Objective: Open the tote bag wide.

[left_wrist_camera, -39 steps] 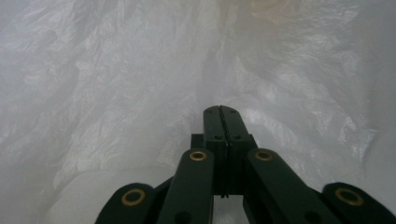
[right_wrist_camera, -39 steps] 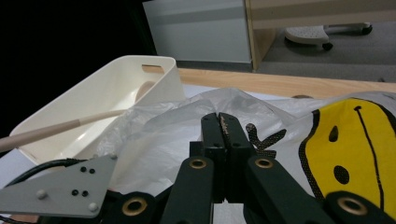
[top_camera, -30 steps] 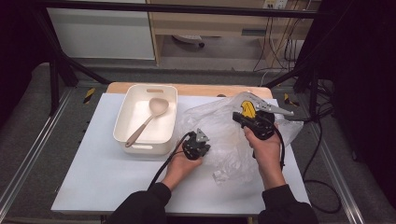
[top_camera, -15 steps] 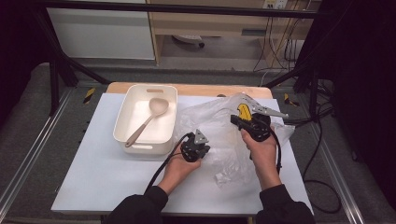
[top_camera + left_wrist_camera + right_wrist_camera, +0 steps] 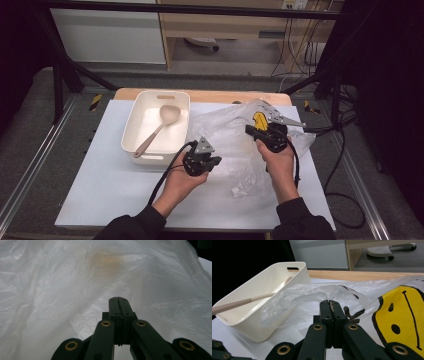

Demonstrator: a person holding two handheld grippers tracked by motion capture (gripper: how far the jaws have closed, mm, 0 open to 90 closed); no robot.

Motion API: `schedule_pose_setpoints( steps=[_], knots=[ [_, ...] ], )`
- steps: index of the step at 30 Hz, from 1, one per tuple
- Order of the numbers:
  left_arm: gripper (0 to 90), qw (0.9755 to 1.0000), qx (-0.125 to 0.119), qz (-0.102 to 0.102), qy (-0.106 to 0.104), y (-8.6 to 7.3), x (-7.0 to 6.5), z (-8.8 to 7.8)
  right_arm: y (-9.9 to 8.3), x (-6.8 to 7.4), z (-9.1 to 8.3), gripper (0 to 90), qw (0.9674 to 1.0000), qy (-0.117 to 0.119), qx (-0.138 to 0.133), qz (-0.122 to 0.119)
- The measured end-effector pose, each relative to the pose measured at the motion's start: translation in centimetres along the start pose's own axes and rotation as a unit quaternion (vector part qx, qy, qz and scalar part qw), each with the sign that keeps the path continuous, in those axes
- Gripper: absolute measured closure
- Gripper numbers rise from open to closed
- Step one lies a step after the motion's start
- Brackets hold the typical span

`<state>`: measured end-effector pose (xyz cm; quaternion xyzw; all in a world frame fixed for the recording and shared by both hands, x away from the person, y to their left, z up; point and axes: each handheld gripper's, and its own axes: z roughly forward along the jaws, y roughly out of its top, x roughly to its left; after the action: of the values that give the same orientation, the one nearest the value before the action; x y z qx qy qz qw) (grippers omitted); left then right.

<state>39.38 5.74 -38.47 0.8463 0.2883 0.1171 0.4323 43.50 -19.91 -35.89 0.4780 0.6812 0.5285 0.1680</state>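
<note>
Clear plastic bag (image 5: 235,145) sprawls between both grippers – left gripper (image 5: 212,162) at its near-left edge, right gripper (image 5: 250,131) over far side; both jaw pairs pressed together, nothing visibly pinched.

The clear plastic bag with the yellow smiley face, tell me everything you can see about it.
The thin, crinkled clear plastic bag lies spread and rumpled on the right half of the pale table, its left edge reaching the white plastic tub. A yellow smiley face with black eyes and mouth is printed on it, and a faint orange stain shows through the film. Both grippers, jaws shut, sit over it; whether they pinch it is unclear.
</note>
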Motion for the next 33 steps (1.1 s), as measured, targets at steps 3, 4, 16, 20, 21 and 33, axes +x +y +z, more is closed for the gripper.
schedule_pose_setpoints(
  steps=[3, 4, 16, 20, 21, 33],
  knots=[
    [90.0, 1.0, -0.003, -0.001, 0.006, 0.4, 0.4, -1.0, -0.1, 0.0, 0.1, 90.0, 1.0, 0.001, 0.003, 0.001],
    [90.0, 0.9999, -0.003, -0.002, 0.009, 0.5, 0.5, -1.3, -0.1, 0.0, 0.2, 90.0, 1.0, 0.001, 0.004, -0.002],
    [76.8, 0.9984, -0.019, -0.02, 0.049, 1.1, 2.6, -3.8, -0.4, 0.2, 0.4, 90.0, 0.9999, 0.003, 0.013, -0.004],
    [63.6, 0.9968, -0.025, -0.03, 0.069, 1.4, 3.1, -4.7, -0.5, 0.3, 0.4, 90.0, 0.9999, 0.004, 0.014, -0.004],
    [57.3, 0.9962, -0.025, -0.035, 0.076, 1.5, 3.2, -4.9, -0.5, 0.3, 0.4, 90.0, 0.9999, 0.004, 0.014, -0.004],
    [12.5, 0.9904, -0.032, -0.077, 0.111, 2.6, 5.8, -8.0, -0.7, 0.2, 0.6, 90.0, 0.9998, 0.004, 0.018, -0.005]
  ],
)
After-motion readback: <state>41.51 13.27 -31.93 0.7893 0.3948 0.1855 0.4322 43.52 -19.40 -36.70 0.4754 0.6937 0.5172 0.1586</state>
